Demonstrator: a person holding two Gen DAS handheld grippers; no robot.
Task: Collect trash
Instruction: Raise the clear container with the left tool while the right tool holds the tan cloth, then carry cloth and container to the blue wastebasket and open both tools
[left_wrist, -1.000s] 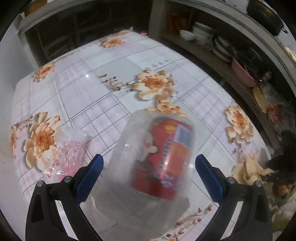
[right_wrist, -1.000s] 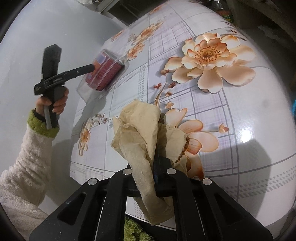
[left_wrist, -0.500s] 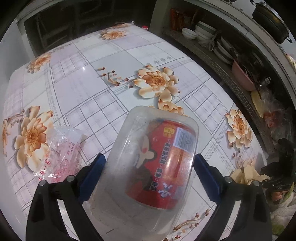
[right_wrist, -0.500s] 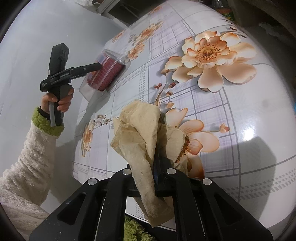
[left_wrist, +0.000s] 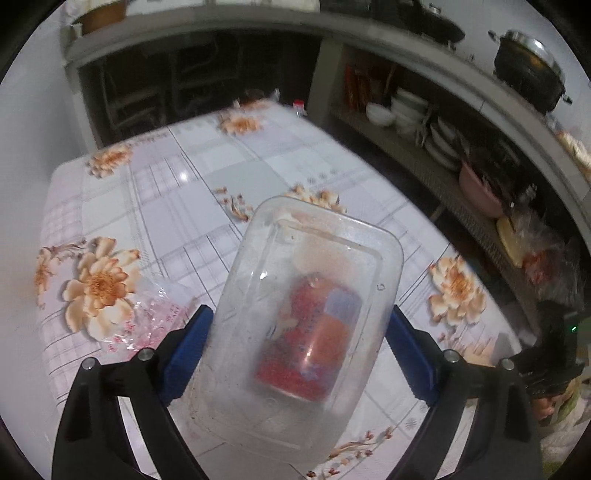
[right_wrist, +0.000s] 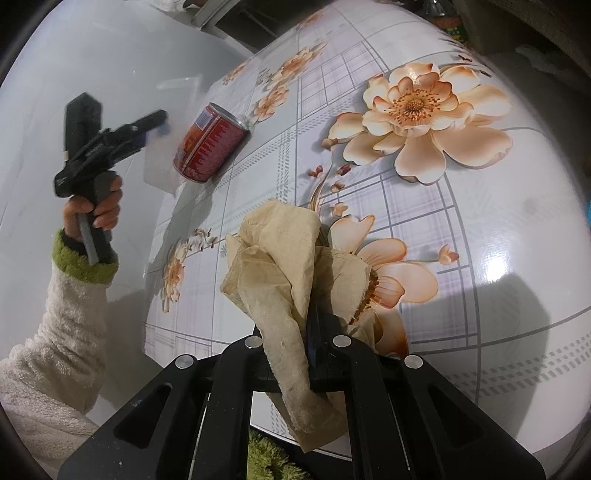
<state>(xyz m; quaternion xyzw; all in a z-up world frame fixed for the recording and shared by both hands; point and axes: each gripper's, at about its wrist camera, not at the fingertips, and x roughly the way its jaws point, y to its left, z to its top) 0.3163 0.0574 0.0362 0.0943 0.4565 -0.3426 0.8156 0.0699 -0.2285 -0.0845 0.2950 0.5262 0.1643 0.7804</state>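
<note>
My left gripper (left_wrist: 295, 354) is shut on a clear plastic container (left_wrist: 306, 295) and holds it lifted and tilted above the table; in the right wrist view the gripper (right_wrist: 147, 125) and the blurred container (right_wrist: 162, 158) hang left of the table edge. A red can (right_wrist: 210, 144) lies on its side on the table, out of the container; in the left wrist view I see the can (left_wrist: 310, 339) through the clear plastic. My right gripper (right_wrist: 314, 325) is shut on a crumpled beige paper napkin (right_wrist: 284, 258).
The floral tablecloth (left_wrist: 177, 206) covers the table. A crumpled clear bag with red print (left_wrist: 147, 317) lies at its left. Shelves with bowls and plates (left_wrist: 413, 118) and a black pot (left_wrist: 528, 70) stand to the right of the table.
My left gripper has lifted and tilted the container up off the can and pulled it back past the table edge; the can now lies bare on the table. The right gripper has held still.
</note>
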